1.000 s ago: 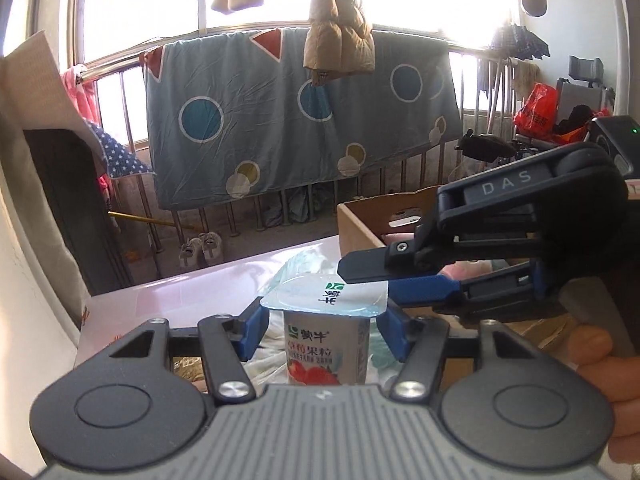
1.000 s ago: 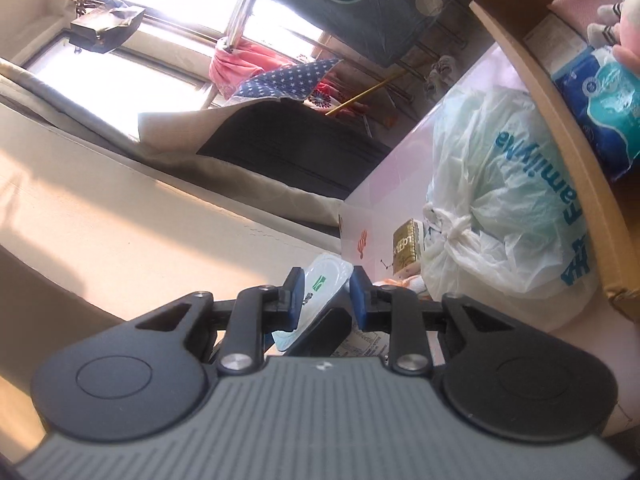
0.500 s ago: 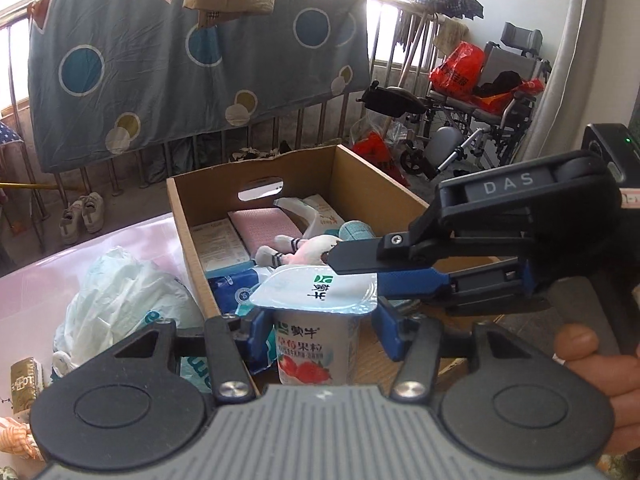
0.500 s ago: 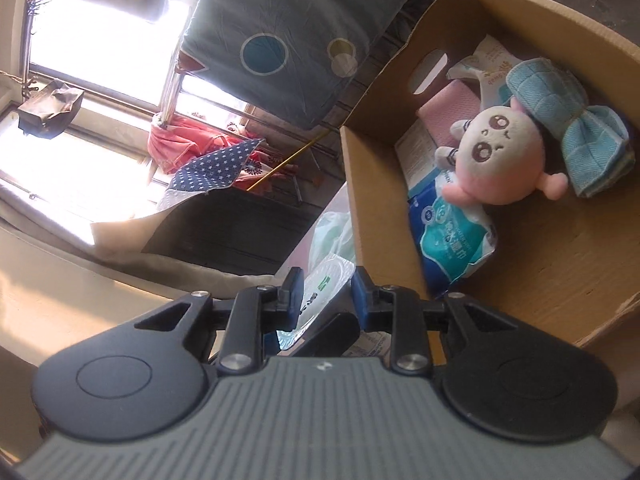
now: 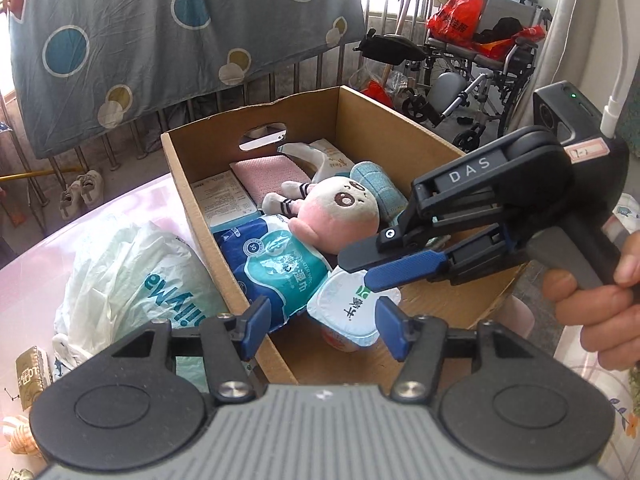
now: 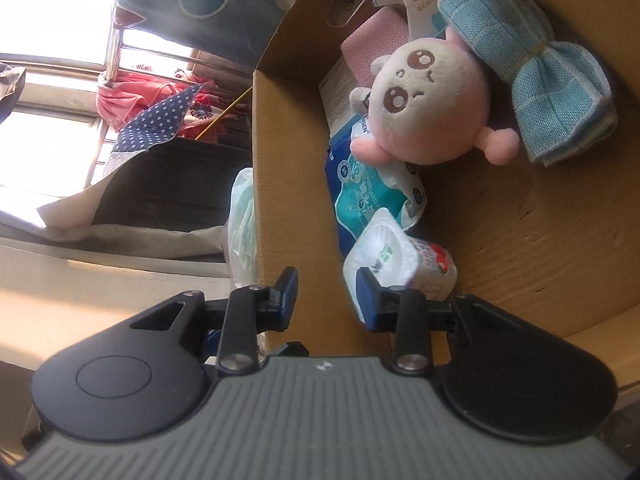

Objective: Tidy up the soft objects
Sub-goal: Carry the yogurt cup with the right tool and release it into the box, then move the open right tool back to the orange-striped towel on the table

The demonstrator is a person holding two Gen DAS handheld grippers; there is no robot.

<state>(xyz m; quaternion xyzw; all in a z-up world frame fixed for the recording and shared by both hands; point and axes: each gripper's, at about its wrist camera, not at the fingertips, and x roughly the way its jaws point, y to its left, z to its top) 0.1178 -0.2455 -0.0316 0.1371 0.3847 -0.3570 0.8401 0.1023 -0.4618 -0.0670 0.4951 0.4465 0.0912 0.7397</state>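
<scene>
A yogurt cup (image 5: 352, 316) lies tipped on its side on the floor of the cardboard box (image 5: 376, 120), against a blue wipes pack (image 5: 280, 264). My left gripper (image 5: 322, 326) hovers over it with its jaws opening. The cup sits nearer the right finger, and the left pad is well clear of it. My right gripper (image 5: 358, 270), held by a hand, reaches in from the right just above the cup's lid. Its jaws are opening and hold nothing. In the right wrist view the cup (image 6: 400, 252) lies just outside the right gripper (image 6: 326, 294).
The box also holds a pink plush toy (image 5: 340, 208), a teal folded cloth (image 6: 552, 80), a pink pack (image 5: 268, 172) and some packets. A white plastic bag (image 5: 140, 280) lies on the pink table (image 5: 36, 264) left of the box. A wheelchair stands behind.
Both grippers swung from over the table to the box and came lower. The cup, held upright before with its lid pinched, now lies tipped in the box. Both pairs of jaws stand wider.
</scene>
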